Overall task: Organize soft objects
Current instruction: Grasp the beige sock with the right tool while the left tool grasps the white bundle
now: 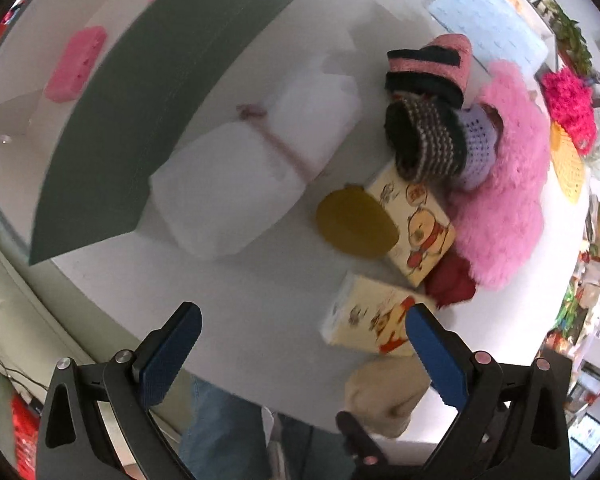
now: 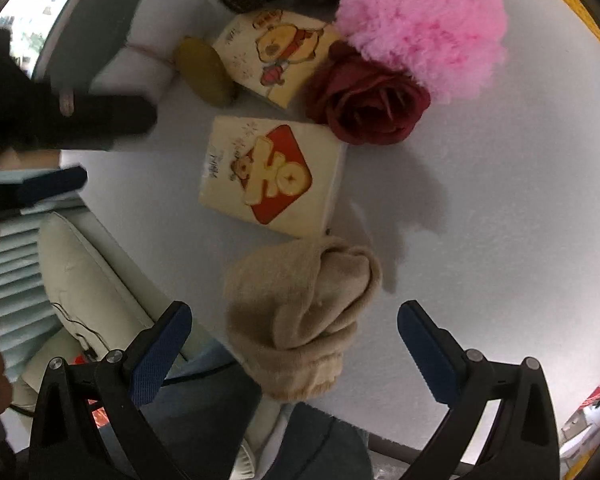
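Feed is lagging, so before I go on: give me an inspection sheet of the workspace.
Surface: white table, crowded at the far side.
Job's things: beige sock at the near edge; red rose; pink fluff; knit pieces; white bundle.
Clutter: two tissue packs; yellow disc.
Grippers: left hand-held gripper open, empty; right hand-held gripper open, astride the sock.
Cables: thin dark cord on a pale cushion.
Surroundings: green panel, cluttered shelves.
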{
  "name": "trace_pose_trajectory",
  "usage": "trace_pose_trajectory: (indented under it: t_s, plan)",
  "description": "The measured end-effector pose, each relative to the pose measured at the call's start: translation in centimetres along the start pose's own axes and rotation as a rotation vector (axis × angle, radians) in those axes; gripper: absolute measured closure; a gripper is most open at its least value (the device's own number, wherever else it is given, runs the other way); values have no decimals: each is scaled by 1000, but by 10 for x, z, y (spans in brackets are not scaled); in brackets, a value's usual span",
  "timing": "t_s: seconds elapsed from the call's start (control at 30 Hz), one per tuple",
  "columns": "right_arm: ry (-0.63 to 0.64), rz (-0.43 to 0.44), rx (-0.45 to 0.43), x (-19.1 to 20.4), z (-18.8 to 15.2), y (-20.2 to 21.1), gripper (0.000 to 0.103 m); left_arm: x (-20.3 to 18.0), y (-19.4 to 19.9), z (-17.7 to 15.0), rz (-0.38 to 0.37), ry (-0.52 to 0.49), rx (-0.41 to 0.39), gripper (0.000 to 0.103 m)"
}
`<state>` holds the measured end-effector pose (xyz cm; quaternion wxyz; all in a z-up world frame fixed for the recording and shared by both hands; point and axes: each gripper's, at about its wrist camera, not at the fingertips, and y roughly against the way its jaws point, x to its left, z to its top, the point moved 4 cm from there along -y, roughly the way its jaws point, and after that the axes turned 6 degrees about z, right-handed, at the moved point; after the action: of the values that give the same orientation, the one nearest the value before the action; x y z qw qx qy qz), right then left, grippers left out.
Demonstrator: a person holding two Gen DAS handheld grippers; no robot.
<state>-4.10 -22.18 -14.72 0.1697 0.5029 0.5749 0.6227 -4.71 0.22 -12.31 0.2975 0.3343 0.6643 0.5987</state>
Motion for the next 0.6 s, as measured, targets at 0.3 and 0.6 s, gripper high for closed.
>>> trace_pose_trajectory:
  t_s: [0.3, 0.6]
  plan:
    - [-47, -61, 18, -14, -12, 3, 81, -32, 47, 44, 245, -199, -229, 0]
    - [-71, -19, -16, -33, -6, 24, 81, -55, 29, 82, 290, -409, -298, 0]
